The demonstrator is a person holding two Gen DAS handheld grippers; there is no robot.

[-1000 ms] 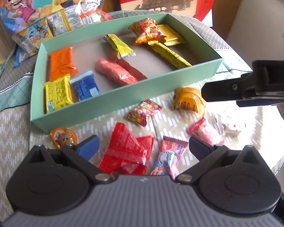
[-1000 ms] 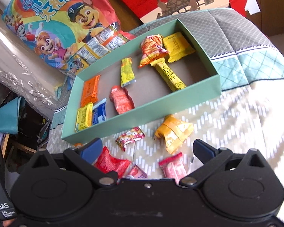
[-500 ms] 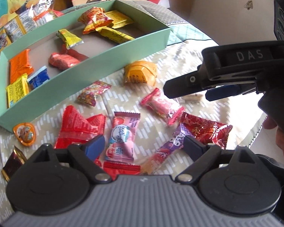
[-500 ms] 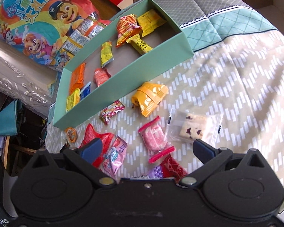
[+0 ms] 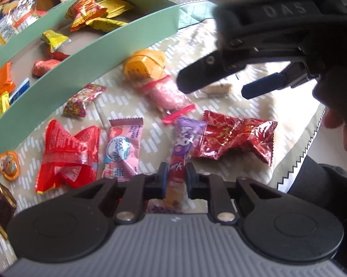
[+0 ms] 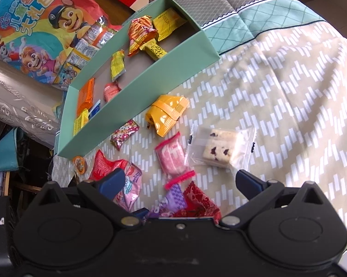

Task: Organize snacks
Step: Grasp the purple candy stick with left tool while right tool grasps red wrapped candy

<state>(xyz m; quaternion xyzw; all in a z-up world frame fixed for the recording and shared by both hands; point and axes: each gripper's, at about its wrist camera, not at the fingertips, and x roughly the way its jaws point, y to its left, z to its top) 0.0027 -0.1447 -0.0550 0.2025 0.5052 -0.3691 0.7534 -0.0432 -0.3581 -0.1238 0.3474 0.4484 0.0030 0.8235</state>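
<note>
Left tongs (image 5: 175, 176) have just been closing and now pinch the purple candy stick (image 5: 181, 147) at its near, orange-tinted end; pads look pressed on both sides of the wrapper. Stick's long axis runs straight out ahead of the left tongs, purple head pointing away toward the green box (image 5: 85, 53), far tip resting against the red foil packet (image 5: 233, 136) just right of it. It's a thin, light, floppy film sleeve: I'd expect it to droop when lifted and slide if gripped on loose wrapper only, so bite on the filled part, not the crimped tail. Right tongs (image 6: 179, 181) are spread wide, nothing between them, hovering over the bed cover (image 6: 277, 87); pink wrapped candy (image 6: 172, 158) sits dead ahead between the jaws, the clear-bagged nougat (image 6: 219, 150) ahead-right. Box lies ahead-left of both.
</note>
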